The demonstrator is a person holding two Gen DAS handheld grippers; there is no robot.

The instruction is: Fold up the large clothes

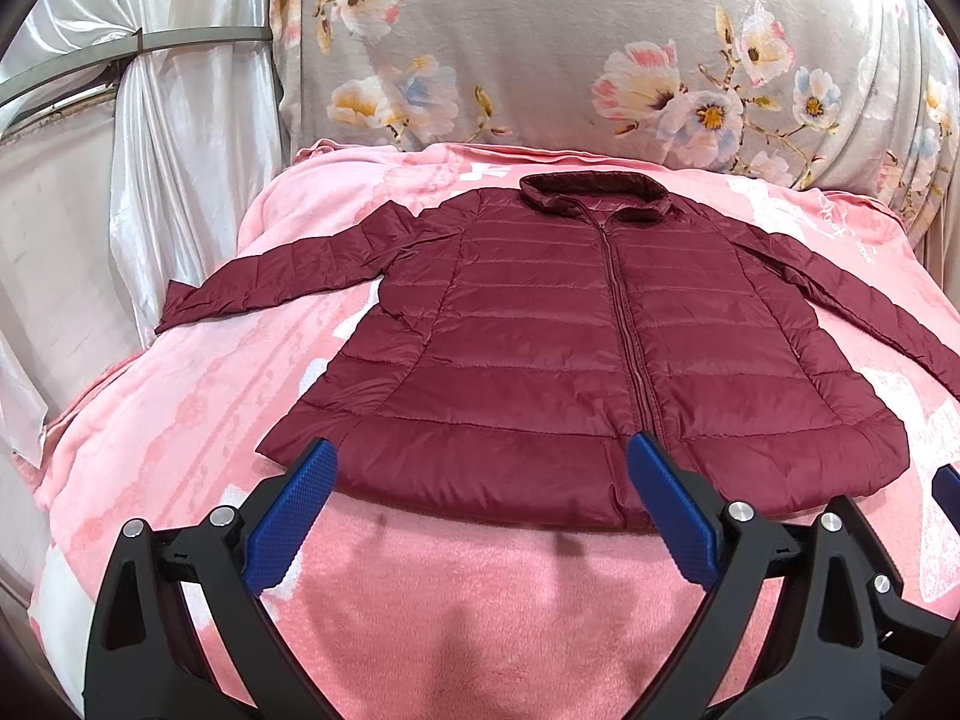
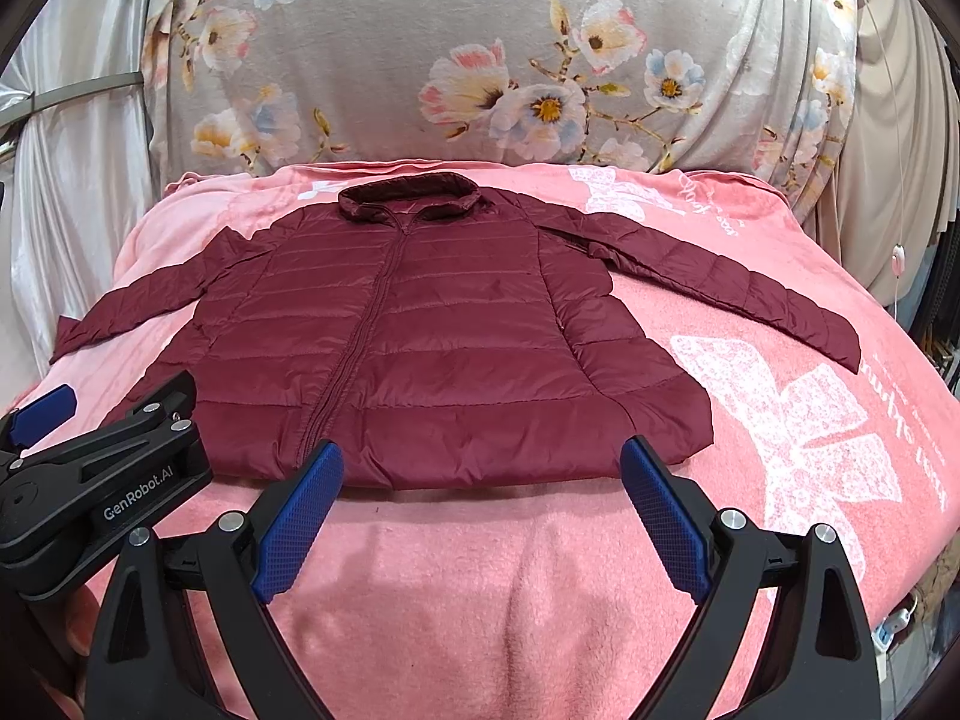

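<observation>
A dark red quilted puffer jacket [image 1: 540, 330] [image 2: 420, 330] lies flat and zipped on a pink blanket [image 1: 450, 612] [image 2: 480, 588], collar at the far side, both sleeves spread outward. My left gripper [image 1: 483, 456] hovers open just before the jacket's near hem, left of the zipper, its blue pads [image 1: 294, 516] wide apart and holding nothing. My right gripper [image 2: 483, 456] is open too, over the hem right of the zipper. In the right wrist view the left gripper's black body [image 2: 102, 480] shows at the left edge.
A grey floral cloth [image 1: 570, 48] [image 2: 480, 48] rises behind the blanket. White satin curtains [image 1: 180, 150] hang at the left. Beige curtains and a thin white cord [image 2: 894, 180] stand at the right. The blanket drops off at both sides.
</observation>
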